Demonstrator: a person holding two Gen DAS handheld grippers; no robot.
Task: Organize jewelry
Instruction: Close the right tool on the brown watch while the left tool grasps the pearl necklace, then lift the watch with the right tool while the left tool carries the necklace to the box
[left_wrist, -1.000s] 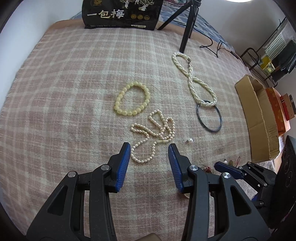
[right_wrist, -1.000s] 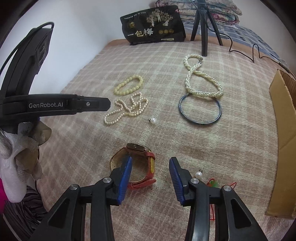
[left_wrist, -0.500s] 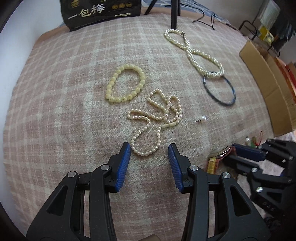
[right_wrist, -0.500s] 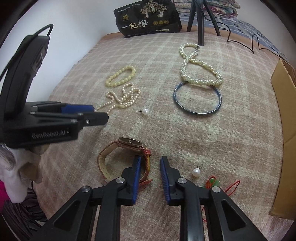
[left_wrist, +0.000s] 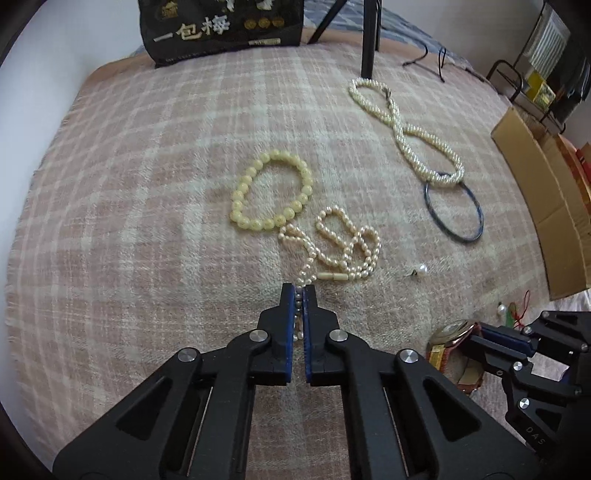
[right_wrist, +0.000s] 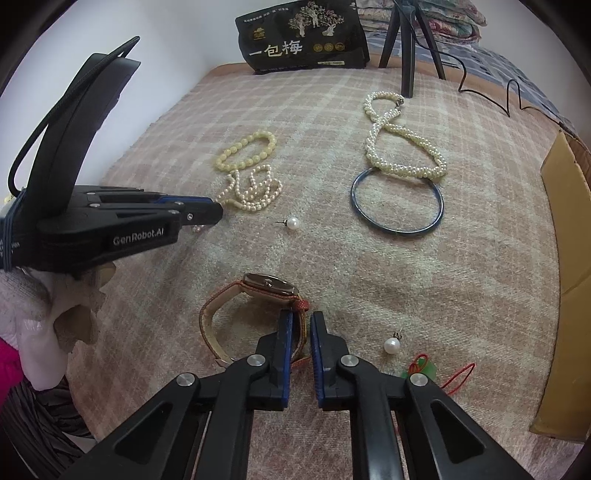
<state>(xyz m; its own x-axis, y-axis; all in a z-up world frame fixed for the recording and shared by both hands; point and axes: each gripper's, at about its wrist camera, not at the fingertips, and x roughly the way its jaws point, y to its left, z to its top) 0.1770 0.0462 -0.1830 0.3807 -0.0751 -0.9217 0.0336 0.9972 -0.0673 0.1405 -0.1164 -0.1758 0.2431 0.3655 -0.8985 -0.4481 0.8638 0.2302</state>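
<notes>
A thin pearl necklace (left_wrist: 347, 240) lies bunched on the plaid blanket (left_wrist: 147, 221). My left gripper (left_wrist: 299, 290) is closing its jaws on the near end of the strand, and the pads pinch the beads. In the right wrist view that gripper (right_wrist: 218, 214) comes in from the left, beside the strand (right_wrist: 255, 188). A gold watch with a red-brown strap (right_wrist: 271, 286) stands on edge. My right gripper (right_wrist: 300, 317) is closing its jaws on that strap, which sits pressed between the pads.
A yellow bead bracelet (left_wrist: 271, 190), a twisted pearl necklace (left_wrist: 406, 133) and a blue bangle (left_wrist: 454, 212) lie further back. Two pearl earrings (right_wrist: 293, 222) (right_wrist: 391, 346) and a green charm on red cord (right_wrist: 424, 367) lie loose. Cardboard box (left_wrist: 546, 206) at right; black bag (left_wrist: 221, 29) and tripod (left_wrist: 369, 37) behind.
Both grippers stood open a second ago. The left one moved forward over the thin pearl strand and shut on it. The right one shut on the watch strap.
</notes>
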